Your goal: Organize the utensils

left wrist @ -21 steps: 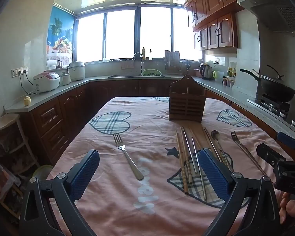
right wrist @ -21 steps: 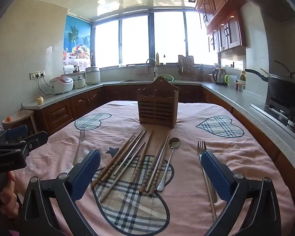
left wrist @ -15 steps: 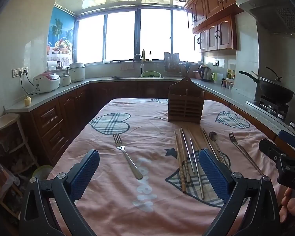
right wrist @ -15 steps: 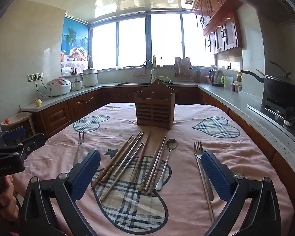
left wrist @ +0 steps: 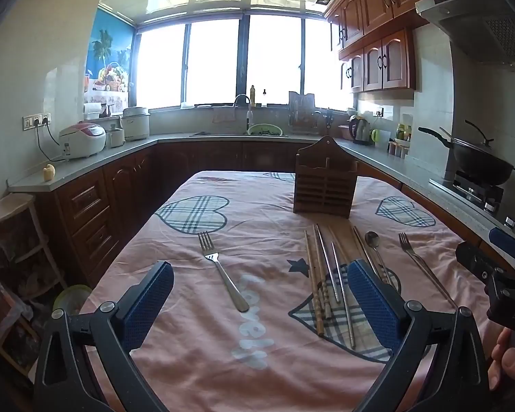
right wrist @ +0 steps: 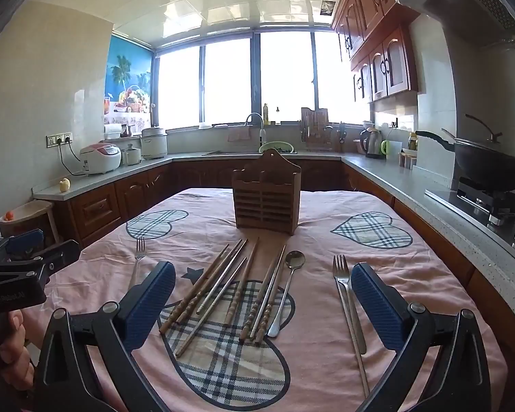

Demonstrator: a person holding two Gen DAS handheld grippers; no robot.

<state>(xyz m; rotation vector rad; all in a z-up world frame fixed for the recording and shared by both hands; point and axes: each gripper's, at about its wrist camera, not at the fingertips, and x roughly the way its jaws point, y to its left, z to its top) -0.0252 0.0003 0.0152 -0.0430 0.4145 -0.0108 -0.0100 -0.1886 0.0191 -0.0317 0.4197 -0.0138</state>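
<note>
The table [right wrist: 429, 257] is covered by a pink cloth printed with plaid hearts and stands in a kitchen with dark wooden cabinets, a grey counter running around three walls and a wide window at the far end. A rice cooker [right wrist: 100, 158] sits on the counter at far left, and a black wok [right wrist: 491, 168] rests on the stove at right. A wooden utensil holder [right wrist: 266, 202] stands upright at the far middle of the table. Just nearer than the holder, several chopsticks [right wrist: 223, 288], some wooden and some metal, lie fanned across a plaid heart, with a spoon [right wrist: 288, 288] at their right edge. One fork [right wrist: 346, 295] lies to the right of the spoon, apart from it, and a second fork [left wrist: 223, 271] lies alone well to the left of the chopsticks. The left hand-held gripper [left wrist: 257, 295] hovers above the near left part of the table, tilted slightly downward, its jaws fully released and nothing between them; the lone fork lies ahead within its span. The right hand-held gripper [right wrist: 262, 295] hovers above the near middle at the same tilt, jaws fully released and gripping nothing, with the chopsticks and spoon lying on the cloth ahead of it. A person's fingers [right wrist: 10, 343] wrap the left unit's handle.
</note>
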